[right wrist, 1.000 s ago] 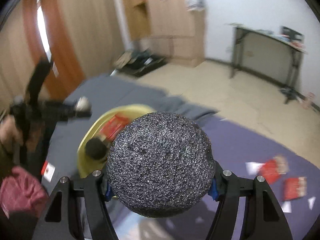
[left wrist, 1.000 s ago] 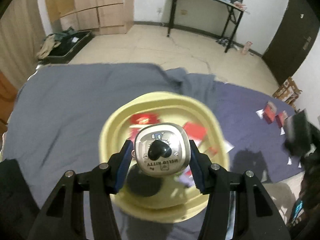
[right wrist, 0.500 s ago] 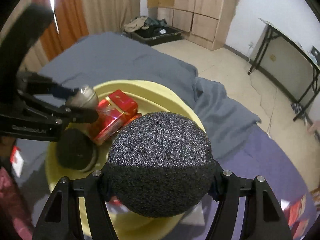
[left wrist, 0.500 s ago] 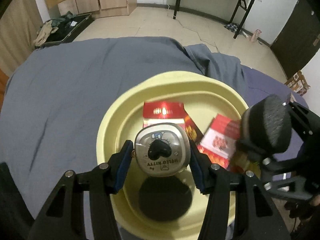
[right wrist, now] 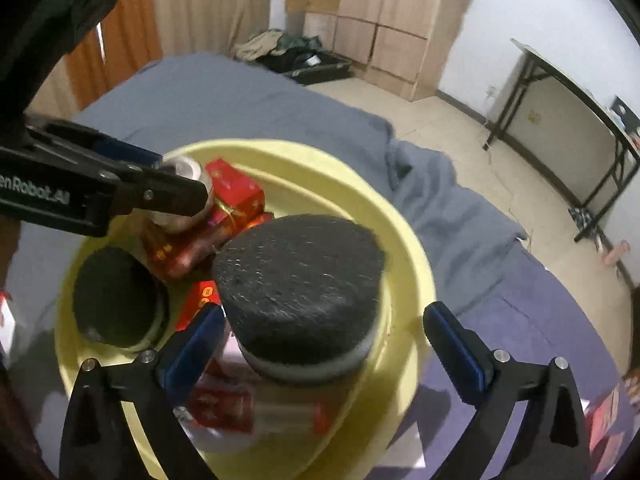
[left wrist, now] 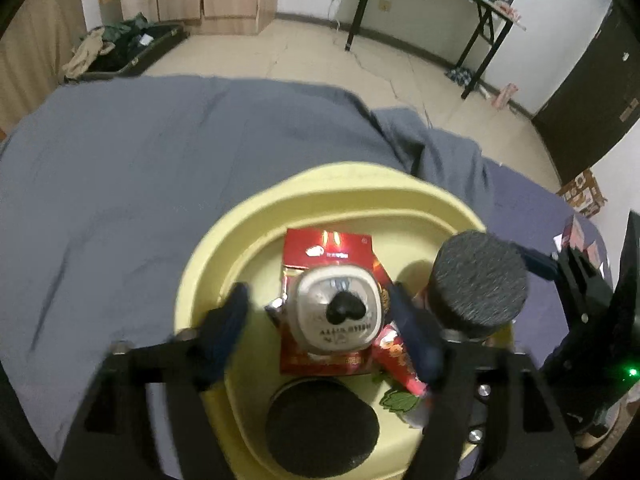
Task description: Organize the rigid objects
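Spread the jaws of the left hand-held gripper (left wrist: 320,304) just then over the yellow basin (left wrist: 352,176), leaving the silver tin (left wrist: 336,312) with the cartoon lid loose between them, pads off both its sides where half a second before they had clamped it. Found the tin near the middle of the basin, on top of the red boxes (left wrist: 328,248); could not tell whether settled or in mid-drop, given the blur on the left finger. Did likewise with the right hand-held gripper (right wrist: 324,316): jaws just thrown wide, no longer pinching the black foam-topped jar (right wrist: 300,280), with the right pad well clear of it and the left pad only near. Saw that jar tilted, inside the basin toward its near rim (right wrist: 400,248), over a blurred litter of red packets; could not tell whether at rest. Noted a second black-topped jar (left wrist: 320,428) already lying at the basin's near-left side, and the basin itself sitting on the grey-covered bed (left wrist: 160,160), close to the rumpled edge toward the floor. Judged both releases as two more rigid things delivered to the collecting basin at once. Judged the next need as lifting both hand-held grippers straight out without nudging the tilted jar or the tin, then fetching the red packets (right wrist: 600,420) scattered toward the bed's far right corner. Reckoned the tin, perched on slick boxes, liable to slide.
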Demonstrator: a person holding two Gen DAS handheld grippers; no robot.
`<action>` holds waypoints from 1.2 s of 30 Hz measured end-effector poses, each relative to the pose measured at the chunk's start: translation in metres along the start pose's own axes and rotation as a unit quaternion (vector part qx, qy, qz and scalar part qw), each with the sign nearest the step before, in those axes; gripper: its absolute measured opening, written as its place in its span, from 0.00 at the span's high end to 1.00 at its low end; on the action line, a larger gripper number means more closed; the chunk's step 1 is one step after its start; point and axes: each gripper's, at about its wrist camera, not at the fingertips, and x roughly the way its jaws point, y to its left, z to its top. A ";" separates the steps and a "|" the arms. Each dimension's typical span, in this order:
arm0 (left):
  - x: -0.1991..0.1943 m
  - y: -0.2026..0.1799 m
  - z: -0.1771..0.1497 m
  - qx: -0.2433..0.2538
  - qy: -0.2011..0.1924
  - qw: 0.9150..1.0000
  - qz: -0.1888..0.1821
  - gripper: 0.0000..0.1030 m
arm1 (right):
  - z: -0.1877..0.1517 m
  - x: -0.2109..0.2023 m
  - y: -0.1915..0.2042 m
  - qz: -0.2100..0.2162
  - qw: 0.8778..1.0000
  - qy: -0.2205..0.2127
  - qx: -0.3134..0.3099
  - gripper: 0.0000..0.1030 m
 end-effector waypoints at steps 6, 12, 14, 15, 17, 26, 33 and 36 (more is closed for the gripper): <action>-0.035 -0.009 0.007 0.004 -0.028 1.000 -0.014 0.00 | -0.002 -0.041 -0.027 -0.022 0.994 -0.043 0.093 0.00; -0.070 -0.049 0.019 0.032 -0.048 0.998 -0.014 0.00 | -0.018 -0.098 -0.090 -0.031 0.981 -0.062 0.183 0.00; -0.074 -0.075 0.022 0.045 -0.047 0.998 -0.027 0.00 | -0.028 -0.126 -0.123 -0.044 0.976 -0.071 0.199 0.00; -0.073 -0.090 0.025 0.051 -0.045 0.997 -0.031 0.00 | -0.034 -0.136 -0.138 -0.052 0.975 -0.073 0.203 0.00; -0.070 -0.123 0.028 0.065 -0.041 0.996 -0.039 0.00 | -0.055 -0.158 -0.177 -0.065 0.973 -0.072 0.209 0.00; 0.009 -0.318 0.022 0.227 -0.004 0.971 -0.080 0.00 | -0.186 -0.180 -0.318 -0.122 0.966 0.026 0.225 0.00; 0.088 -0.414 0.017 0.318 0.040 0.944 -0.082 0.00 | -0.221 -0.152 -0.354 -0.083 0.967 0.053 0.236 0.00; 0.108 -0.432 0.015 0.348 0.046 0.933 -0.077 0.00 | -0.220 -0.144 -0.357 -0.060 0.969 0.057 0.234 0.00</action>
